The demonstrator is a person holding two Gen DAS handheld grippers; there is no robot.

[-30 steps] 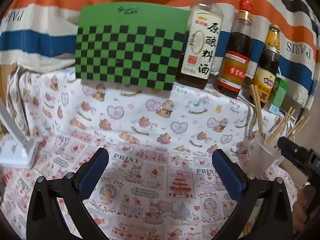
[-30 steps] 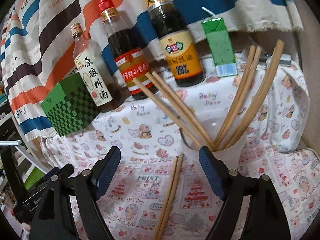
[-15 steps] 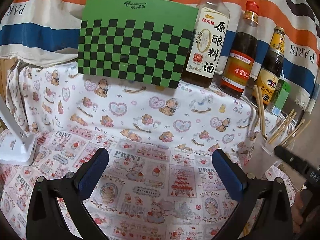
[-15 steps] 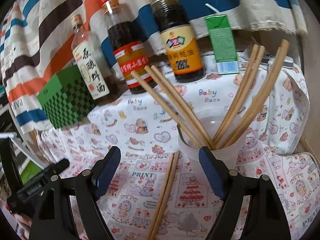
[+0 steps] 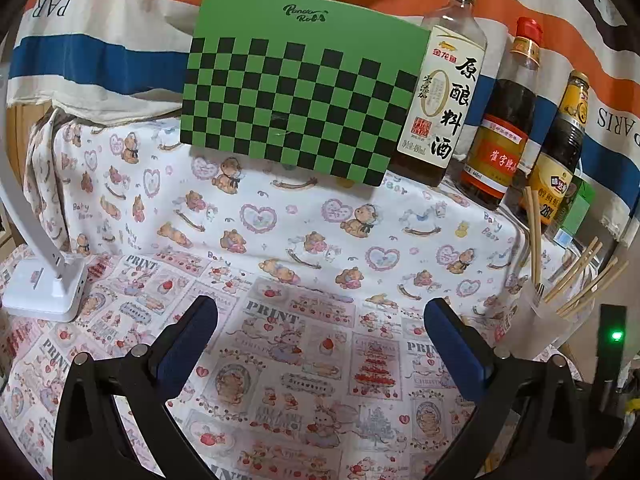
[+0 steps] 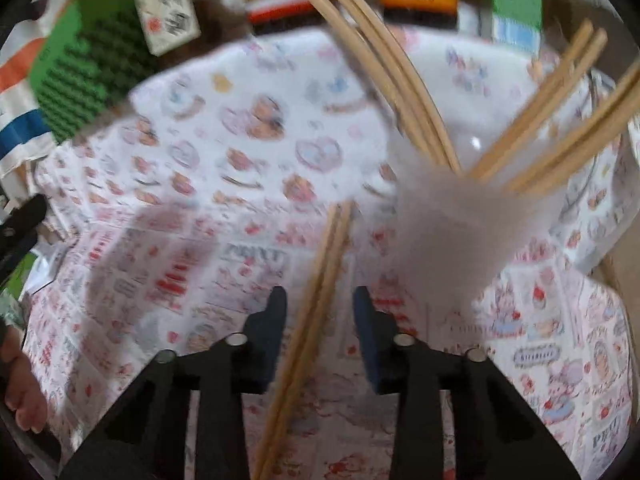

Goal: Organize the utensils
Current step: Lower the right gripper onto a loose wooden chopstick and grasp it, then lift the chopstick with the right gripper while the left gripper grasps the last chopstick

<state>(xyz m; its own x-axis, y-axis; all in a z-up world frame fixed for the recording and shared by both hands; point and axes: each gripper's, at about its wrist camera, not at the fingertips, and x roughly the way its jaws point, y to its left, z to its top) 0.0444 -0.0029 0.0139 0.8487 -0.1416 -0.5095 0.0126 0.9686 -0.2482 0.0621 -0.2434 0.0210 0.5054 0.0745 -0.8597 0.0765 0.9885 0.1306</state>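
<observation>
Inside frosted cup (image 6: 460,216), several chopsticks (image 6: 540,120)

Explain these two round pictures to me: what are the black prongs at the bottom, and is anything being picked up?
No robot here: a person holds a two-fingered gripper in each hand, with a wide-angle camera on each looking along its fingers. Those prongs are the fingers.

The left gripper hangs wide open over the printed tablecloth, holding nothing. Behind stand a green checkered board and three sauce bottles.

The right gripper points down at a pair of chopsticks lying on the cloth. Its jaws have just been closing with the pair between them, but gaps show, so nothing is gripped yet. Beside them a translucent cup already holds other chopsticks.
</observation>
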